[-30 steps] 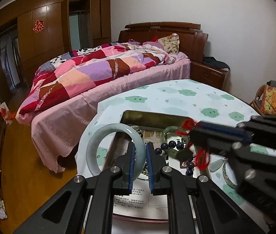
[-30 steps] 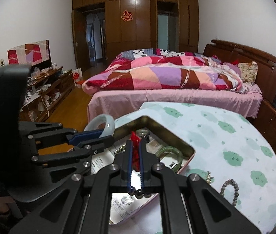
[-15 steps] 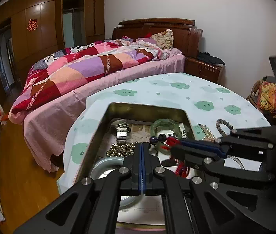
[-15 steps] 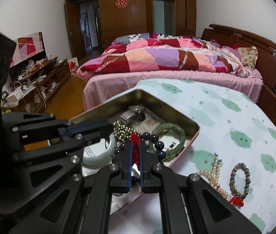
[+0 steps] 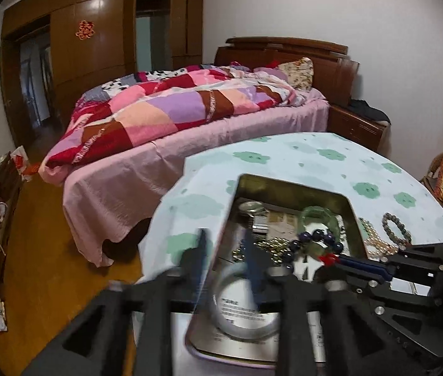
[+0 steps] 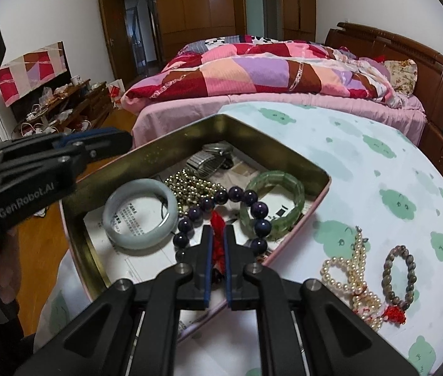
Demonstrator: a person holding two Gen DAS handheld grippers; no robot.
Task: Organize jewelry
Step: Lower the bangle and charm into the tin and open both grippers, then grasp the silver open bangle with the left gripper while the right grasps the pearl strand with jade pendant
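A gold tin tray on the table holds a pale jade bangle, a green bangle, a gold bead chain and a watch. My right gripper is shut on the red tassel of a dark purple bead bracelet that lies in the tray. My left gripper is open and blurred, above the tray's left edge; the pale bangle lies free below it. The left gripper also shows in the right wrist view.
A pearl necklace and a grey bead bracelet with a red tassel lie on the cloud-patterned tablecloth right of the tray. A bed with a patchwork quilt stands behind the table. The floor drops off on the left.
My left gripper set the pale bangle down in the tray, opened and lifted away left. My right gripper lowered the purple bracelet into the tray and still grips its tassel.
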